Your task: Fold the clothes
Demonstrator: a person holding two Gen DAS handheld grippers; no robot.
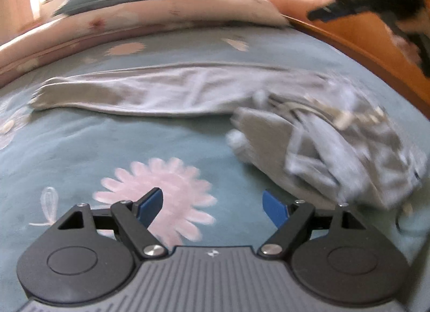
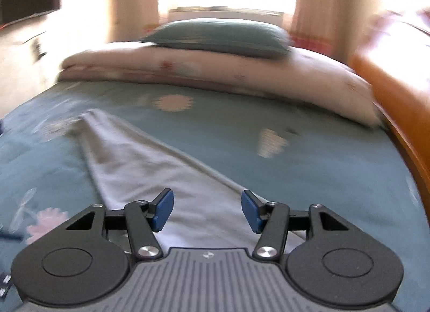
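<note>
Light grey trousers (image 1: 166, 91) lie on the teal flowered bedspread (image 1: 80, 145). One leg stretches to the left; the waist end (image 1: 336, 140) is bunched at the right with a drawstring showing. My left gripper (image 1: 212, 208) is open and empty above the bedspread, just short of the bunched end. In the right wrist view a flat trouser leg (image 2: 150, 161) runs away to the upper left. My right gripper (image 2: 207, 210) is open and empty just above that cloth. The other gripper shows at the left wrist view's top right (image 1: 376, 6).
A folded pink quilt (image 2: 215, 73) with a teal pillow (image 2: 217, 35) on it lies at the far end of the bed. An orange wooden bed frame (image 2: 403, 113) runs along the right side. A bright window is behind.
</note>
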